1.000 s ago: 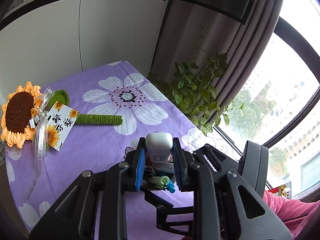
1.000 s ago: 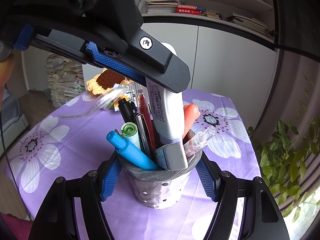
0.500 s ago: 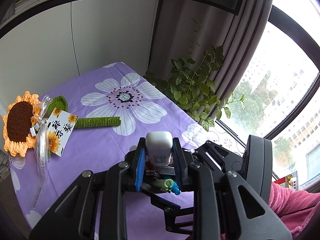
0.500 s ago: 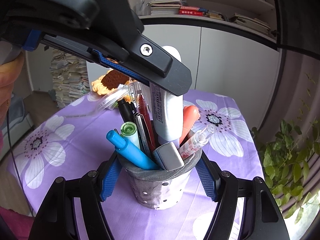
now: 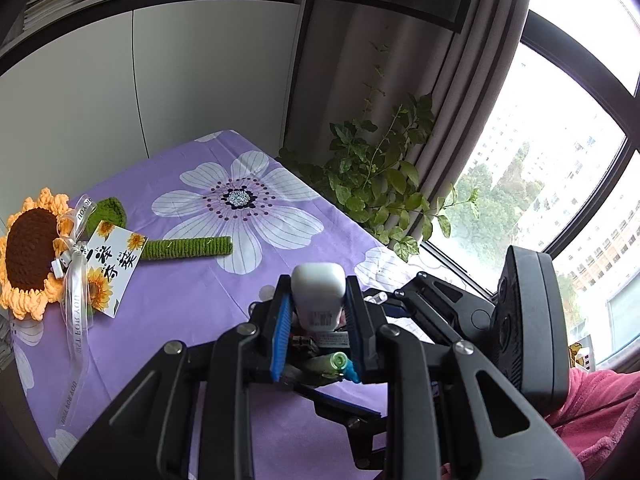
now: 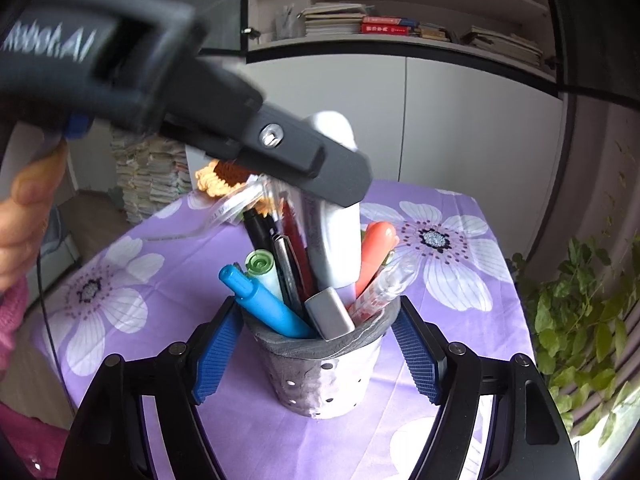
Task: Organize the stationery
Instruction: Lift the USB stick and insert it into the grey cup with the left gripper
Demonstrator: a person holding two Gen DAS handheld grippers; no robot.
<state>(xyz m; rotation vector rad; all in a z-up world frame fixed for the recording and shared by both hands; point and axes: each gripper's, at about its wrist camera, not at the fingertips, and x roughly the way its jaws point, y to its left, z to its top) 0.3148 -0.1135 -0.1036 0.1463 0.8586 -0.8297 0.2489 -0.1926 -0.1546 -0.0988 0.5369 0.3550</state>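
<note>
A grey perforated pen cup (image 6: pixel 324 380) stands on the purple flowered tablecloth (image 6: pixel 460 320). It holds a blue marker (image 6: pixel 264 308), a green highlighter (image 6: pixel 260 264), dark pens, an orange pen (image 6: pixel 376 252), a clear pen (image 6: pixel 380 292) and a grey eraser (image 6: pixel 330 318). My right gripper (image 6: pixel 318 336) straddles the cup; its jaws are opening, and the blue pads stand just off the cup's sides. My left gripper (image 5: pixel 318 308) is shut on a white bottle (image 5: pixel 318 284). That white bottle (image 6: pixel 340 248) stands upright in the cup, gripped near its top.
A crochet sunflower (image 5: pixel 36 256) with a card and ribbon lies at the table's far left. A leafy plant (image 5: pixel 380 184) and a window border the table's right edge. A person's hand (image 6: pixel 28 216) and pink sleeve (image 5: pixel 592 412) are close by.
The right jaws have spread a little away from the cup's sides. The left gripper has rolled slightly and still grips the white bottle in the cup.
</note>
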